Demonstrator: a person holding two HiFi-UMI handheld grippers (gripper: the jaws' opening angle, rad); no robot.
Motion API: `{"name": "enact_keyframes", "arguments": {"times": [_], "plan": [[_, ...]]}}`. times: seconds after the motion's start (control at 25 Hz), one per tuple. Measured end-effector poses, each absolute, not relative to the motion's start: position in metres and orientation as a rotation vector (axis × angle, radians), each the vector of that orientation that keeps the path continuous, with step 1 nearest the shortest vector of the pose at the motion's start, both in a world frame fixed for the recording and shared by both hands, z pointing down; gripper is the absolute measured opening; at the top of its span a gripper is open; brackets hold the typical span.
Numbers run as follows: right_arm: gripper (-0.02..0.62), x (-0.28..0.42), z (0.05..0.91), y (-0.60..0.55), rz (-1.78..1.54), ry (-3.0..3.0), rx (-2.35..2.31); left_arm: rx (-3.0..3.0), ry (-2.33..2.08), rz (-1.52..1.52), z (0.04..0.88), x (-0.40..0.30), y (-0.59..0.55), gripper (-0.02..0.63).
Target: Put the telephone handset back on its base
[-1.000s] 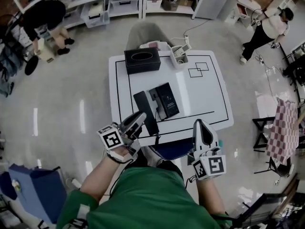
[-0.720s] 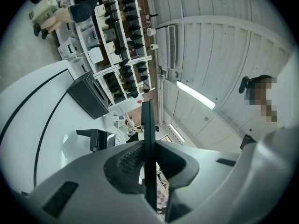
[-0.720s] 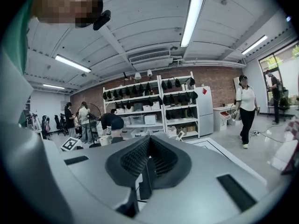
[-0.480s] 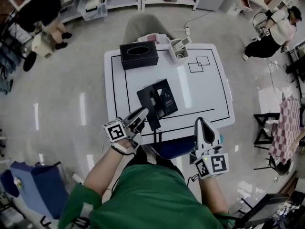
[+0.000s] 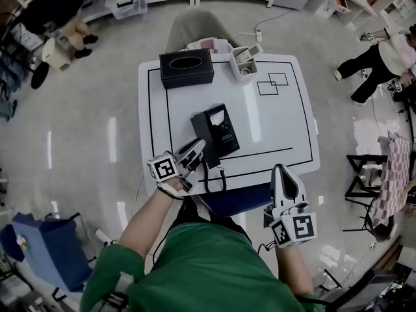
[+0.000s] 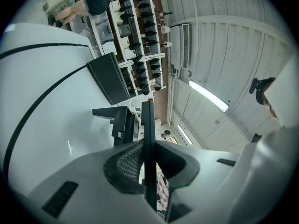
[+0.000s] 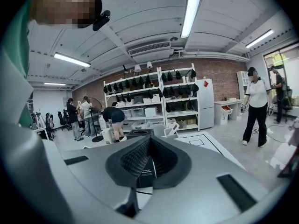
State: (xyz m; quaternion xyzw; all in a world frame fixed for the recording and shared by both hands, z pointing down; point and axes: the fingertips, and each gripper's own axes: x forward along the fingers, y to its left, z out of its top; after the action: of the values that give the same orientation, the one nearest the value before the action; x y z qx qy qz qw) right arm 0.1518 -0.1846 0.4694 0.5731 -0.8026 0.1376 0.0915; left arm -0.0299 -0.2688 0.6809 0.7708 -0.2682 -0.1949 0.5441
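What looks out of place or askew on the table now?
The telephone handset is clamped in the left gripper at the left edge of the base, and it does not seem to be seated. The base sits askew to the black lines on the table. Nothing looks spilled or damaged.

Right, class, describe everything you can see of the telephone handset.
The handset is a long, flat black bar, plastic by the look of it. The left gripper is shut on its near end; in the left gripper view it stands edge-on between the jaws. In the head view it lies lengthwise over the left side of the black base on the white table. Whether it is fully seated there cannot be told.
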Motion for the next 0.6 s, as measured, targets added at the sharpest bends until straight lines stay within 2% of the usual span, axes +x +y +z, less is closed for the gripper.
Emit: {"name": "enact_keyframes", "arguments": {"times": [0.6], "plan": [[0.021, 0.147, 0.481, -0.189, 0.457, -2.378, 1.658, 1.786, -0.653, -0.422, 0.716, -0.014, -0.286, 0.083]]}}
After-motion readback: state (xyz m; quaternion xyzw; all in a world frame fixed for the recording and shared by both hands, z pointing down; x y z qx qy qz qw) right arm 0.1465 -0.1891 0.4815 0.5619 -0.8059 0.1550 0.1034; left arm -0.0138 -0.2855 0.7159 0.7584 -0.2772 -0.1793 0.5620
